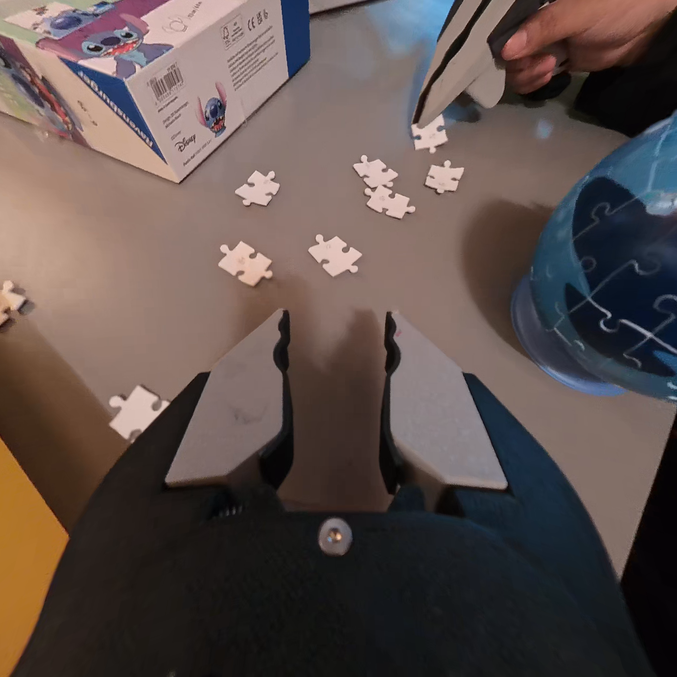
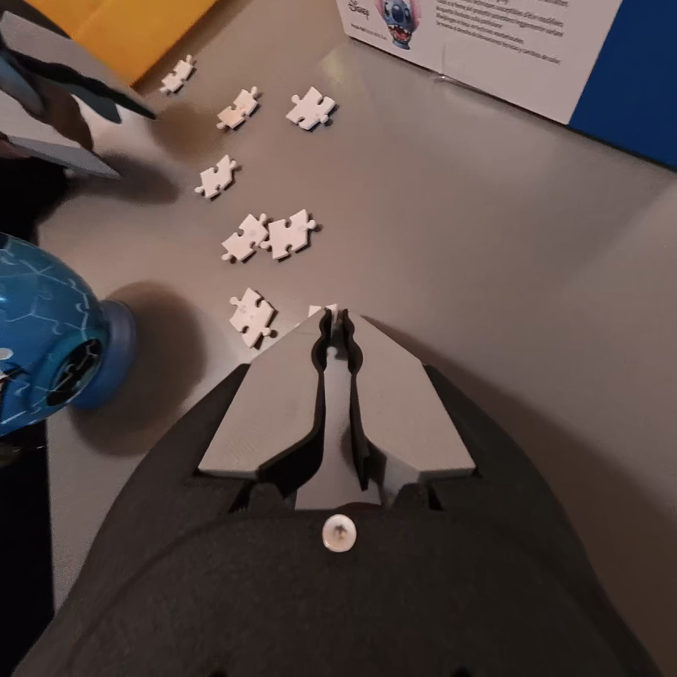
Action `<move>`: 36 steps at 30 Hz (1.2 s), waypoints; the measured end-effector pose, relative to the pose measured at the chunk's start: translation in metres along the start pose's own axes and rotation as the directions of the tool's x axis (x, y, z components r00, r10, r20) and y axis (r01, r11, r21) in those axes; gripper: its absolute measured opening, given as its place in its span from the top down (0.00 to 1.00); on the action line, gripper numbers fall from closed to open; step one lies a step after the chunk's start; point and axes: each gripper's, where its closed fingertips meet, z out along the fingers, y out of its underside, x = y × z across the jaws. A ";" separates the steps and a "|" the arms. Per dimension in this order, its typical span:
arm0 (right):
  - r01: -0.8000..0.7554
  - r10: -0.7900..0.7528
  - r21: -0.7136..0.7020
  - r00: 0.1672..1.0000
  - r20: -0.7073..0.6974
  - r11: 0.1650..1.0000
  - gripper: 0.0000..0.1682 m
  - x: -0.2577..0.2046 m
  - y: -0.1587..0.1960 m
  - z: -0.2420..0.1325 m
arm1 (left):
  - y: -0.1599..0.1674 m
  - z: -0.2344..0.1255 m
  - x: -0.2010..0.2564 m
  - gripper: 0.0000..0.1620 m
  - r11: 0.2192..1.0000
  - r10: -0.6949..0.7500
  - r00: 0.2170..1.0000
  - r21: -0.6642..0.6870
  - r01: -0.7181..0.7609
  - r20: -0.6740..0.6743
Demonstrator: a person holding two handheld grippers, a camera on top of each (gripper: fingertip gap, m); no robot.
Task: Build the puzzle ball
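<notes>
Left wrist view shows the grey counter (image 1: 110,227) as the largest thing, its near-left edge giving way to a yellow surface (image 1: 22,520). The printed box (image 1: 176,84) stands at the far left, well away from the puzzle ball (image 1: 615,278), which sits on its blue base at the right edge of the view. Between box and ball lies a broad bare stretch of counter, dotted with loose white pieces (image 1: 335,254) lying face down; the nearest of them are well apart from the ball, with clear grey surface all round its base. More pieces lie farther left of the ball, toward the counter's near-left edge.

The left gripper (image 1: 337,318) hangs over the bare counter left of the ball, its fingers (image 1: 252,384) spread wide with nothing between them.

Beyond the ball, a hand (image 1: 586,40) holds the right gripper (image 1: 417,122), tips down on the counter. Its fingers are drawn almost together on the edge of one white piece (image 1: 429,134), which lies beside the others. In the right wrist view that gripper (image 2: 335,313) shows only a thin slit between the fingers (image 2: 289,388), with the piece's white edge (image 2: 334,314) caught at the tips; the ball (image 2: 44,329) lies to the left, apart from it.
</notes>
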 end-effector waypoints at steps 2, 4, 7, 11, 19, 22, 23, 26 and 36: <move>0.004 -0.004 -0.009 1.000 -0.028 1.000 0.98 0.005 0.001 0.000 | 0.001 -0.003 0.000 0.69 1.000 -0.011 1.000 0.015 0.011 0.021; 0.006 -0.006 -0.003 0.999 -0.034 1.000 0.97 0.006 0.001 0.000 | -0.007 -0.007 0.001 0.69 0.997 -0.030 0.999 0.075 0.028 0.030; 0.043 -0.042 0.001 0.996 -0.083 0.999 0.93 0.009 0.001 -0.006 | -0.008 -0.008 0.010 0.63 0.995 -0.042 0.999 0.089 0.042 -0.012; 0.097 -0.089 0.117 0.994 -0.070 0.988 0.84 -0.006 -0.008 -0.036 | -0.005 -0.025 0.034 0.52 0.989 0.069 0.991 0.135 -0.053 -0.116; 0.402 -0.427 0.191 0.897 0.116 0.896 0.59 -0.114 0.044 -0.050 | -0.005 -0.050 0.092 0.34 0.936 0.308 0.887 0.278 -0.217 -0.343; 0.493 -0.516 0.168 0.844 0.148 0.854 0.56 -0.154 0.066 -0.040 | -0.006 -0.042 0.107 0.33 0.914 0.381 0.859 0.282 -0.292 -0.343; 0.492 -0.516 0.172 0.844 0.148 0.853 0.56 -0.163 0.068 -0.036 | -0.007 -0.041 0.112 0.33 0.906 0.400 0.850 0.290 -0.309 -0.343; 0.460 -0.491 0.193 0.854 0.172 0.867 0.56 -0.186 0.070 -0.025 | -0.010 -0.035 0.122 0.32 0.892 0.434 0.829 0.294 -0.343 -0.352; 0.467 -0.492 0.212 0.867 0.084 0.858 0.56 -0.199 0.058 -0.007 | 0.005 -0.035 0.143 0.46 0.885 0.459 0.820 0.255 -0.390 -0.342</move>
